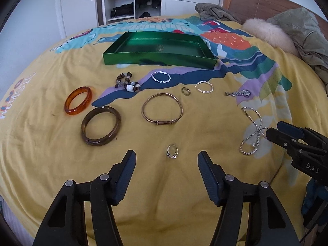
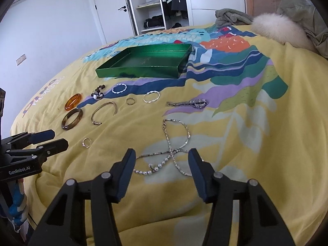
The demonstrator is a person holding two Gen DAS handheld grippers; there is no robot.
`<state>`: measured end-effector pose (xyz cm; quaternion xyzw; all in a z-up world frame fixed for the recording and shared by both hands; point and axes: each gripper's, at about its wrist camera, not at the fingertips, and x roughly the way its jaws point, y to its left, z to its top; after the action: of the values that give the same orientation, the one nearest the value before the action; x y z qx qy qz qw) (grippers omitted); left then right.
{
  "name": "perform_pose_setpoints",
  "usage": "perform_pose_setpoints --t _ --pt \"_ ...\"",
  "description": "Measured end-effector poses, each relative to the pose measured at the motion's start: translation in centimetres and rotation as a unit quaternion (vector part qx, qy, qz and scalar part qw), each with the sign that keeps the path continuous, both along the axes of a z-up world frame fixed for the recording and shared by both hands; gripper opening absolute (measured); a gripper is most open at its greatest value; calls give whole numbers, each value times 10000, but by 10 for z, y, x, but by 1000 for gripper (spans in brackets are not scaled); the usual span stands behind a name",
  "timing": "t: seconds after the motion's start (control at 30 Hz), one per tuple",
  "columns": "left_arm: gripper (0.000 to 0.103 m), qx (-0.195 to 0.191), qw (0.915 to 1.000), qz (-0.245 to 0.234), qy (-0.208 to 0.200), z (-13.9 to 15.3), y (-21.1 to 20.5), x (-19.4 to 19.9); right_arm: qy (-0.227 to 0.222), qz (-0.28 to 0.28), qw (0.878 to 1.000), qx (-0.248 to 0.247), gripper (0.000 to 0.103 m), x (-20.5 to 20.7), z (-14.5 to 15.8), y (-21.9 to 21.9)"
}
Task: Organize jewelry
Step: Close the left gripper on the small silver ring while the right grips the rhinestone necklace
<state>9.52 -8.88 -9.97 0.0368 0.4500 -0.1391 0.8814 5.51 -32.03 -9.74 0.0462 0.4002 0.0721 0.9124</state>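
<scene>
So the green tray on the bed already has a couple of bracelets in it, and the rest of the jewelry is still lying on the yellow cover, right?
Not quite. The green tray holds no jewelry yet; both wrist views show only its bare floor. All the jewelry, such as the orange bangle and the sparkly necklace, still lies on the yellow cover.

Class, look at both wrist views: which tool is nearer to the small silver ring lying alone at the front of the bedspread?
Left. The left tool frames the small silver ring just ahead of its fingertips. The right tool sits off to the side over the rhinestone necklace.
</scene>
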Motion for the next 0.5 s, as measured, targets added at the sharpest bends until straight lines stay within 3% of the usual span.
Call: perform_pose_setpoints --t 0.23,0.4,0.5 --pt "51 102 9992 -56 371 -25 -9 20 501 71 9986 -130 51 35 -22 -4" --pt "38 131 9983 -65 564 -38 -13 29 691 123 9975 -123 51 41 -36 -3" --pt "31 112 9981 -47 604 -43 -13 34 728 181 9971 -105 38 42 -38 -3"
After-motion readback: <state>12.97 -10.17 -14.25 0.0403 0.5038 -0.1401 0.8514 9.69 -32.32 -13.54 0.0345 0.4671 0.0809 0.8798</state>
